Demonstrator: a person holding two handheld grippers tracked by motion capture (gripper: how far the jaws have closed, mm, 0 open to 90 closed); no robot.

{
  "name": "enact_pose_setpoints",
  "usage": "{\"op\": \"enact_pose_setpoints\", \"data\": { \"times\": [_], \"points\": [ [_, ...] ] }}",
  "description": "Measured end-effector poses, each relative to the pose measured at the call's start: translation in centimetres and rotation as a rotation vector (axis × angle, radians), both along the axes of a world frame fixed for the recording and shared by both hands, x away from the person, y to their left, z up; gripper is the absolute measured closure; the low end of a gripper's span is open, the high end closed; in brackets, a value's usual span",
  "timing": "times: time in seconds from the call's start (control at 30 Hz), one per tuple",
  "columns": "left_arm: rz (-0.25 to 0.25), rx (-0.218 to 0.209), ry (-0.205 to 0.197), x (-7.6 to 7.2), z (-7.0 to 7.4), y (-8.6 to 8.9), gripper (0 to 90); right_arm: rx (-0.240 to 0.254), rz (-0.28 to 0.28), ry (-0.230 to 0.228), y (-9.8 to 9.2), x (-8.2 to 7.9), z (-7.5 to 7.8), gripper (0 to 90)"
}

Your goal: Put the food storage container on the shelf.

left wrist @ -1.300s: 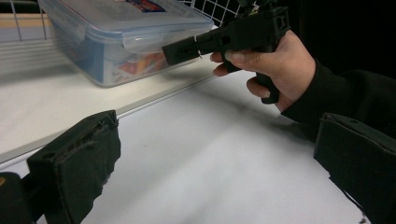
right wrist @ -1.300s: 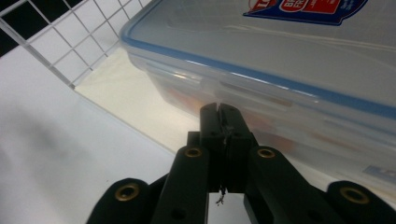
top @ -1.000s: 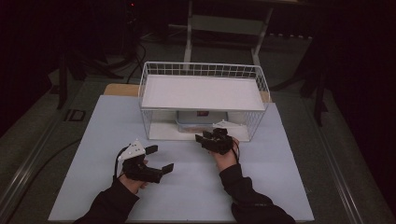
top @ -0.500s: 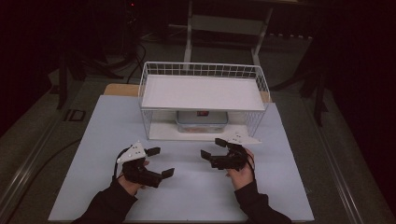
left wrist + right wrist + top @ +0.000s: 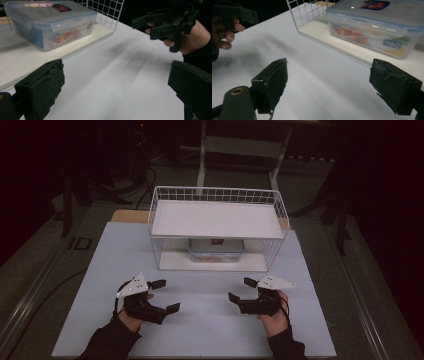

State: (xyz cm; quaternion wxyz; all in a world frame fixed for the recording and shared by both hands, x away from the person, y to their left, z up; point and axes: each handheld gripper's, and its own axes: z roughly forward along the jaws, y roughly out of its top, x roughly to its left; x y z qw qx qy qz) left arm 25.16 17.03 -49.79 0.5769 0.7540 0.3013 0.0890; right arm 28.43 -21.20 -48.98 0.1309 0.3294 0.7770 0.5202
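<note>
Since a sec ago: right gripper point(image 5: 241, 289) pulled back from wire rack point(image 5: 217, 228) toward table's near edge, jaws just been opening, nothing between them. Left gripper point(image 5: 166, 295) barely shifted, same spot front-left of rack.

High view: white table top point(image 5: 200, 320), wooden edge peeking behind rack's left corner, dark room w/ metal frame legs behind rack. Rack w/ white shelf on top; clear plastic box point(image 5: 216, 249) w/ blue-rimmed lid sits under that shelf, on rack's base board. Both grippers well apart from rack, jaws spread, empty, pointing toward each other.

Left gripper view: own jaws wide apart low in frame, bare white top between. Box point(image 5: 50, 23) at upper left inside rack, lid label and colourful contents visible, detail lost from above. Right gripper point(image 5: 152, 26) in a hand point(image 5: 190, 37), right of rack.

Right gripper view: own jaws released, wide, nothing held. Box point(image 5: 377, 27) upper right, contents orange/red, rack wires point(image 5: 309, 12) beside it. Fingers point(image 5: 225, 35) of other hand far left of rack.
</note>
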Motion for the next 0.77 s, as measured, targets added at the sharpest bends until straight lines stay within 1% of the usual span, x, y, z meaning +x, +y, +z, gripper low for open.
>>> {"op": "enact_pose_setpoints", "data": {
  "times": [0.13,0.17,0.23,0.37,0.43,0.5,0.6,0.67,0.77],
  "points": [
    [-0.007,0.021,0.0,-0.4,-0.2,0.2,0.8,-0.014,-0.005,-0.013,-1.0,-0.9,-0.2,15.2],
    [-0.008,0.029,-0.003,-0.5,-0.3,0.2,0.8,-0.023,-0.011,-0.011,-1.2,-1.1,-0.3,15.2],
    [-0.006,0.03,-0.015,-0.8,-0.4,0.1,0.8,-0.029,-0.02,-0.001,-1.8,-1.5,-0.6,15.2],
    [-0.019,0.043,-0.02,-1.0,-0.7,-0.2,0.8,-0.04,-0.037,0.014,-2.8,-2.1,-1.0,15.2],
    [-0.017,0.049,-0.022,-1.0,-0.8,-0.2,0.8,-0.065,-0.033,0.012,-3.2,-2.5,-1.4,15.2],
    [-0.019,0.048,-0.021,-1.0,-0.8,-0.3,0.9,-0.067,-0.03,0.011,-3.5,-2.7,-1.7,15.3],
    [-0.018,0.043,-0.024,-0.8,-0.9,-0.2,0.9,-0.083,-0.027,0.02,-3.8,-2.6,-2.1,15.3],
    [-0.016,0.047,-0.022,-0.7,-1.0,-0.2,0.8,-0.089,-0.025,0.024,-3.7,-2.5,-2.2,15.4],
    [-0.022,0.058,-0.015,-0.7,-1.3,-0.2,0.9,-0.082,-0.018,0.022,-3.7,-2.6,-2.1,15.3]
  ]
}}
